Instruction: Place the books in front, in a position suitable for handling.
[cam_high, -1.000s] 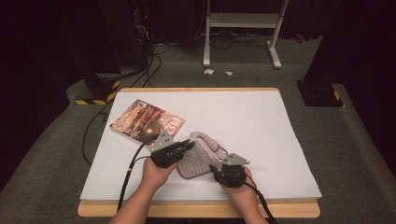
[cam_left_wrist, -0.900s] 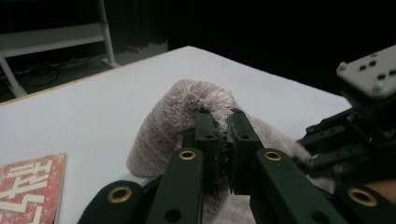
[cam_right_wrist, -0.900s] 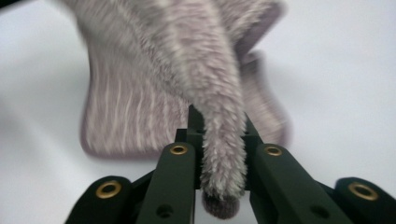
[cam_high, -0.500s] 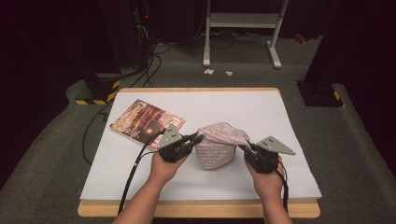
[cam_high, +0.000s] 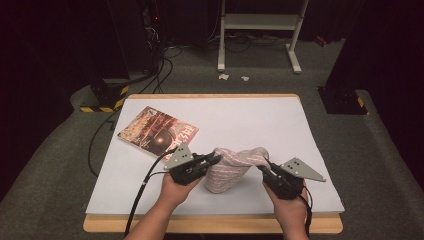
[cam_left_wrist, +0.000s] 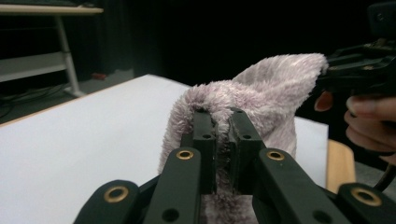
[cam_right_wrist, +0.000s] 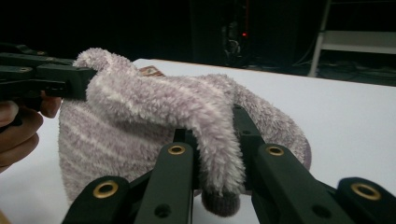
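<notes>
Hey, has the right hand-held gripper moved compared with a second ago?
Yes. The right hand-held gripper has swung out toward the table's right edge, away from the magazine, pulling its end of the fuzzy sock up off the table.

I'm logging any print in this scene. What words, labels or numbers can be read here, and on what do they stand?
Magazine cover: large pale letters run along its right edge, too blurred to read.
Fuzzy sock, left gripper, right gripper, table: no readable words or numbers.

On the table (cam_high: 300, 125), the fuzzy sock (cam_high: 232, 167) hangs between both hand-held grippers, with the magazine (cam_high: 157, 132) behind-left of it.
</notes>
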